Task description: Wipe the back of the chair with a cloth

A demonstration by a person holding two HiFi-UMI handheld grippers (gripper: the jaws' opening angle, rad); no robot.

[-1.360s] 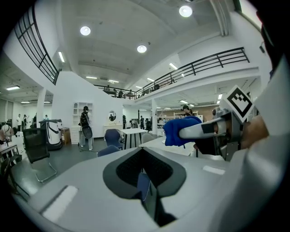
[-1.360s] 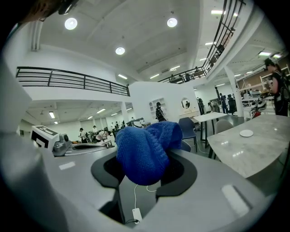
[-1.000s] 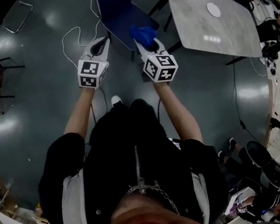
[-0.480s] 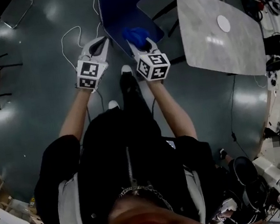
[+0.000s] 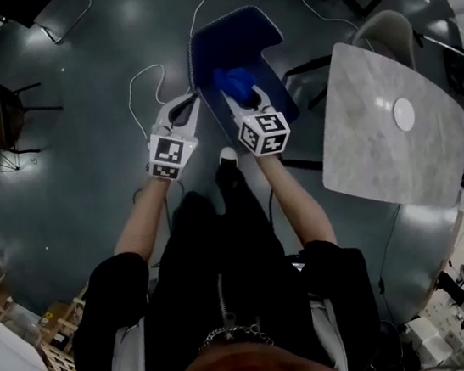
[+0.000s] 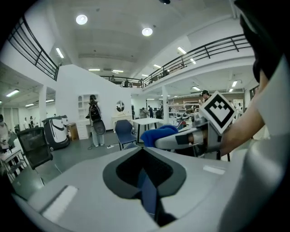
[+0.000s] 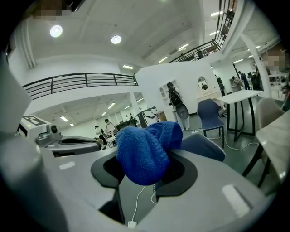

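Blue chair (image 5: pixel 233 39) straight ahead on the dark floor, its near side apparently the back. Blue knitted cloth (image 5: pixel 234 80) bunched into a wad against the top of the chair's back, pinched in the right tool (image 5: pixel 239 95), much of the wad bulging out past the tips. Left tool (image 5: pixel 192 102) at the left edge of the chair's back, closed with a thin blue strip between the jaws. By the look of it, that strip the edge of the back itself, clamped to steady the chair.

Handling, as a judgement: cloth soft, light and limp, apt to fold under or slip free if caught only by a corner. Best held deep, as here, and pressed flat for a wide spread over the surface. Chair's back a thin, smooth, stiff shell, probably slippery and light enough to shift under a push, hence a firm hold on its rim.

Both forearms stretched forward and down, nearly parallel, either side of a forward foot, marker cubes up, tools tilted toward the chair's back. Pale worktop (image 5: pixel 387 133) to the right of the chair, well apart.
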